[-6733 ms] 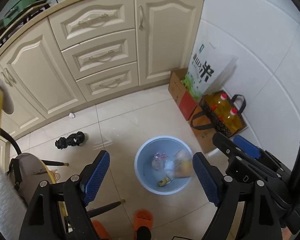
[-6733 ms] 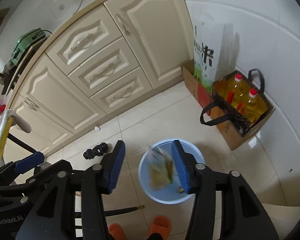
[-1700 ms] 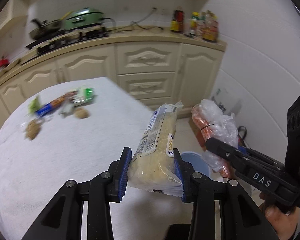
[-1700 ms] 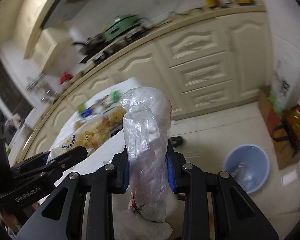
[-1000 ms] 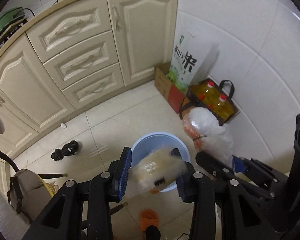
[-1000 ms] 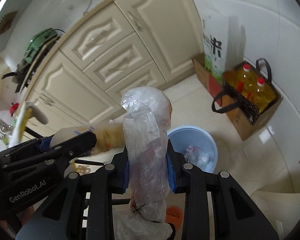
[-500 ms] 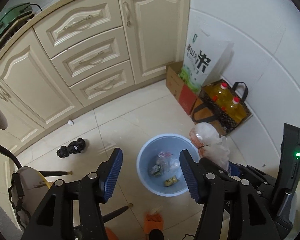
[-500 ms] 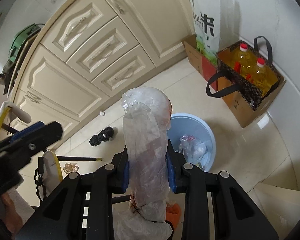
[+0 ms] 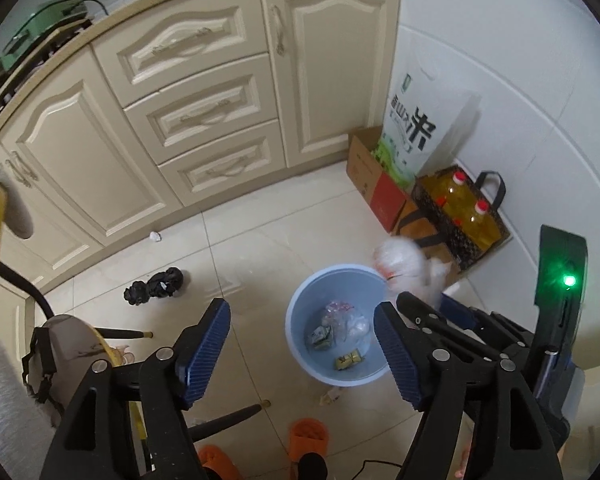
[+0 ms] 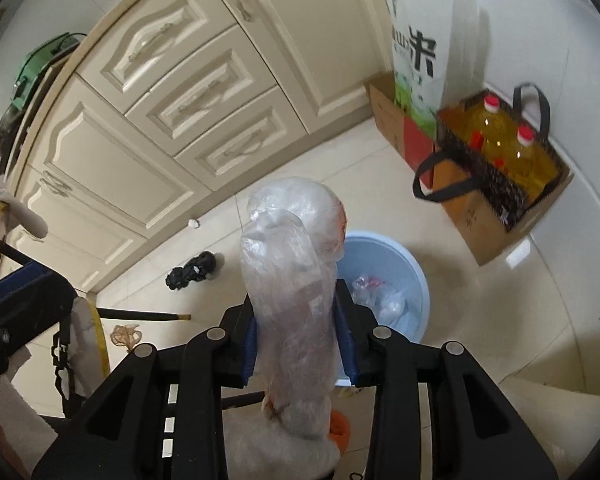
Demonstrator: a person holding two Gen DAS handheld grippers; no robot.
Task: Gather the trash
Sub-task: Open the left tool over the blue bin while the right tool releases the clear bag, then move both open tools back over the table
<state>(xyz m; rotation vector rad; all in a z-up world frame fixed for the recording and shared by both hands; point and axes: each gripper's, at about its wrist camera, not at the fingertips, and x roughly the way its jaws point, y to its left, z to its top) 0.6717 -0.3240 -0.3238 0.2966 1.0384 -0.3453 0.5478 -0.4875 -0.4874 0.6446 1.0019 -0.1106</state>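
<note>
A light blue trash bin [image 9: 300,312] stands on the tiled floor below me with several wrappers inside; it also shows in the right wrist view [image 10: 412,276]. My left gripper [image 9: 302,350] is open and empty above the bin. My right gripper [image 10: 298,340] is shut on a clear plastic bag [image 10: 292,276] with orange contents, held upright above the bin's left edge. The bag also shows in the left wrist view [image 9: 400,264], over the bin's far right rim.
Cream cabinets [image 9: 204,108] run along the back. A rice bag [image 9: 412,128], a cardboard box [image 9: 370,184] and a carrier with oil bottles [image 9: 464,212] stand by the right wall. A black object [image 9: 156,286] and a paper scrap [image 9: 154,236] lie on the floor. A chair [image 9: 72,344] is at left.
My left gripper opened and let the pale food packet fall; the packet is no longer in its jaws. My right gripper has carried the plastic bag closer over the bin.
</note>
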